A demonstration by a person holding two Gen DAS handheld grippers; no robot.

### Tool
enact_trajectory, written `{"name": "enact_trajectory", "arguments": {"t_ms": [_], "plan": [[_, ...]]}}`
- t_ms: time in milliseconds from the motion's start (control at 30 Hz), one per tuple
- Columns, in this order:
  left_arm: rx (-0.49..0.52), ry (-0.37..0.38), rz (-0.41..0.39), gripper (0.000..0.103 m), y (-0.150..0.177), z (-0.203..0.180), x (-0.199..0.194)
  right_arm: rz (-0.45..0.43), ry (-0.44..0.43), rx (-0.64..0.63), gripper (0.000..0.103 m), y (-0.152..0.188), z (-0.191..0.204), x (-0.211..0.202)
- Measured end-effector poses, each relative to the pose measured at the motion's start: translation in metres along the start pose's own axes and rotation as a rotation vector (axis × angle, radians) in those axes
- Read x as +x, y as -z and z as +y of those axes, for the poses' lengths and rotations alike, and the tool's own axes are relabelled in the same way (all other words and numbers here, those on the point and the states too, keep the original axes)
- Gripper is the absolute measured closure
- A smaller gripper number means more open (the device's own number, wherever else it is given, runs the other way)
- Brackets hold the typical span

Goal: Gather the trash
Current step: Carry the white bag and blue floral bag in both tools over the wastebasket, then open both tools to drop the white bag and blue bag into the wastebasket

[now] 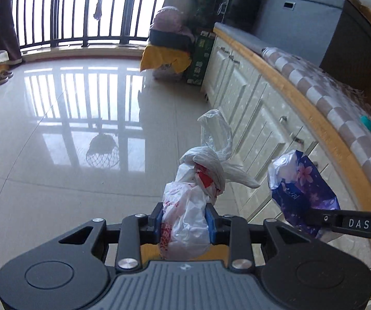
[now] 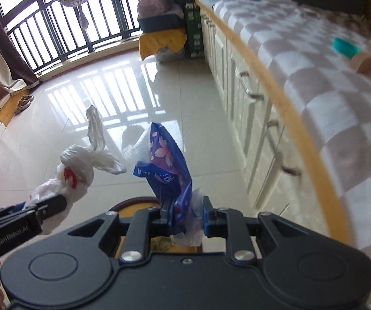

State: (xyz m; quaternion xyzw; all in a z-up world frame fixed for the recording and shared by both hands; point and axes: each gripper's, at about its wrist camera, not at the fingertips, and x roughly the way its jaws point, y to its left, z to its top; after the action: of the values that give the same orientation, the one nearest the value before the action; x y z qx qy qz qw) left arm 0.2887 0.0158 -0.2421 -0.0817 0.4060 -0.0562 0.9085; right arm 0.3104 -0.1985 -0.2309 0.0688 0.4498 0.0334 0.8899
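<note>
Between left claw (image 1: 184, 222) pads, knotted bag (image 1: 190, 206)

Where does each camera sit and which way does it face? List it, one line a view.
Left wrist: on the left gripper, looking along its fingers at the white bag it clamps, floor and window beyond; right gripper's finger enters at right.
Right wrist: on the right gripper, looking along its fingers at the blue wrapper it clamps; left gripper enters at left.
Shared: both bundles, cabinets, window railing.
</note>
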Motion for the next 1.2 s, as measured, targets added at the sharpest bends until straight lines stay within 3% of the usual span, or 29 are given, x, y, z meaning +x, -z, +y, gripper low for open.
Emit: {"name": "enact_trajectory", "arguments": {"t_ms": [300, 633, 767, 933, 1200], "plan": [[-0.042, -0.037, 0.252, 0.069, 0.036, 0.029, 0.061, 0.202, 0.025, 0.029, 0.082, 0.031, 0.021, 0.074], [0.159, 0.056, 0.485, 0.069, 0.078, 0.006, 0.109, 0.283, 0.086, -0.084, 0.081, 0.047, 0.024, 0.104], [0.208, 0.086, 0.533, 0.069, 0.091, -0.002, 0.114, 0.282, 0.077, -0.079, 0.081, 0.038, 0.019, 0.106], [0.209, 0.117, 0.536, 0.069, 0.091, -0.006, 0.120, 0.282, 0.051, -0.062, 0.081, 0.034, 0.017, 0.108], [0.236, 0.173, 0.612, 0.069, 0.101, -0.019, 0.153, 0.270, 0.030, -0.033, 0.081, 0.028, 0.013, 0.107]]}}
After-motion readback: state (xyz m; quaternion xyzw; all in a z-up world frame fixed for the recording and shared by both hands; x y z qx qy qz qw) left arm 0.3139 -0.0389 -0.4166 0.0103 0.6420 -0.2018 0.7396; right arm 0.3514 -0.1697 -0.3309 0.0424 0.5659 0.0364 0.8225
